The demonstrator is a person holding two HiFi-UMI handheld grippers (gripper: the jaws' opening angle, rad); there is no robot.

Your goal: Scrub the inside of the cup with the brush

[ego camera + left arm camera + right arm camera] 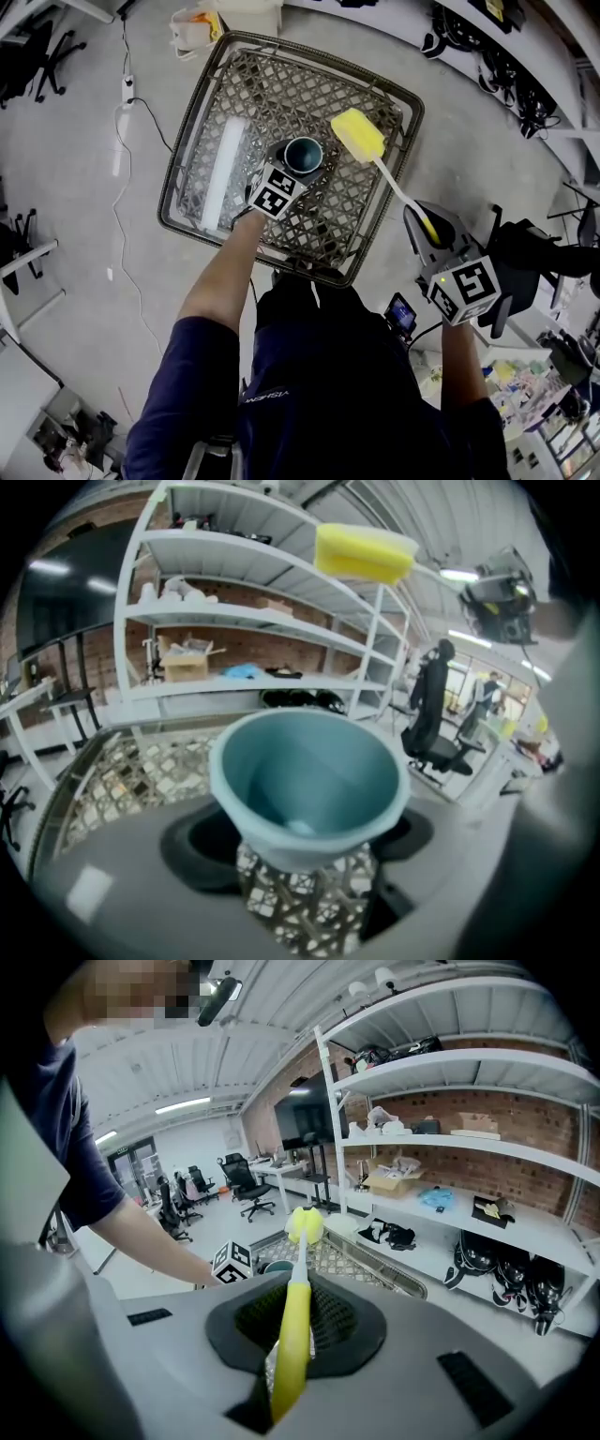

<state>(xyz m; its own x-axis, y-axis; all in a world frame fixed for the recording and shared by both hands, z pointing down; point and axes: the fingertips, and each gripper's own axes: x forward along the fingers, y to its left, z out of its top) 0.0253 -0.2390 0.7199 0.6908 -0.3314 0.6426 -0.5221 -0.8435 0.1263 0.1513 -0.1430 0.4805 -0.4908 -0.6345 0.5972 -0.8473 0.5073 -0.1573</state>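
A teal cup (303, 155) stands over the lattice table, with my left gripper (294, 167) shut on its base. In the left gripper view the cup (309, 785) shows its open mouth, and its inside holds nothing. My right gripper (424, 230) is shut on the yellow handle of the brush (389, 178). The brush's yellow sponge head (357, 135) hangs right of the cup and apart from it; it appears above the cup's rim as a yellow sponge head (364, 552). In the right gripper view the brush (292, 1335) points at the cup (277, 1267).
The square lattice table (225, 103) has a raised dark rim. White shelves (469, 1147) with boxes and helmets stand behind it. Office chairs (242, 1185) and a floor cable (122, 187) lie to the left. The person's legs are below the table's near edge.
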